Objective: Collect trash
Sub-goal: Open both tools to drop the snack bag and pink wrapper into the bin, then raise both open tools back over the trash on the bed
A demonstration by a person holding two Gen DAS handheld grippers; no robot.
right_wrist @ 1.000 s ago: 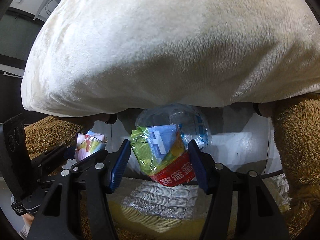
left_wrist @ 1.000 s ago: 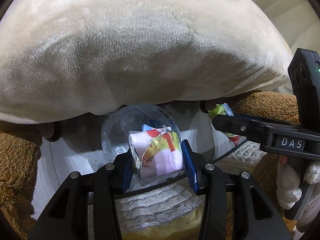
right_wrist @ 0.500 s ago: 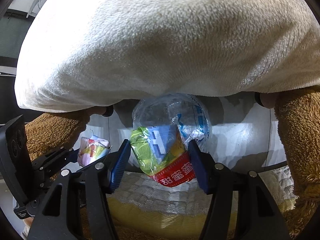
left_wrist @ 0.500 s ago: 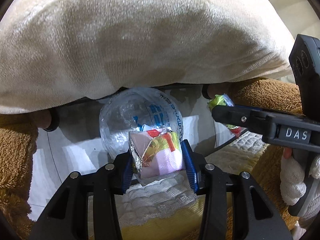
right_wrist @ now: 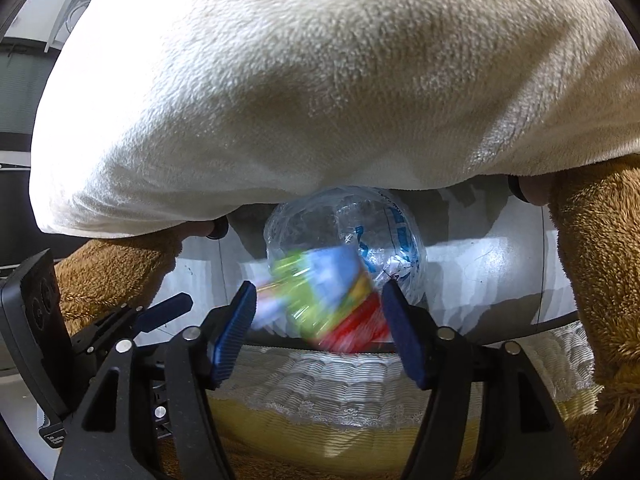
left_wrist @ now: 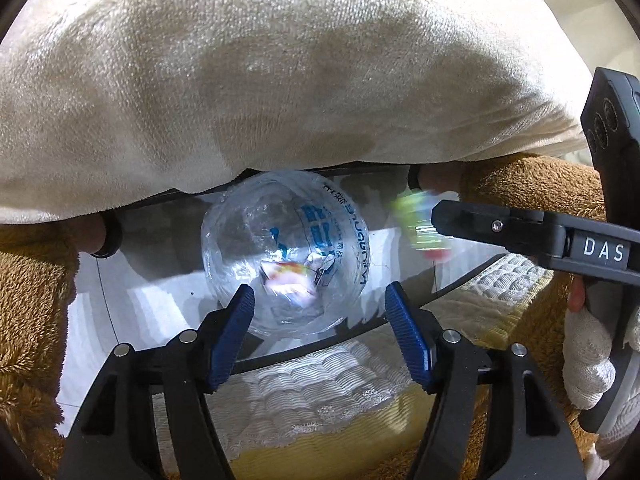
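- The left gripper has just been opening; its blue pads stand apart with nothing between them.
- The pink and yellow crumpled wrapper lies blurred inside the clear plastic bag with blue print.
- The right gripper has also just been opening; the green, blue and red snack packet, blurred, is between its pads, above the bag, not pressed.
- A cream fleece blanket hangs above.
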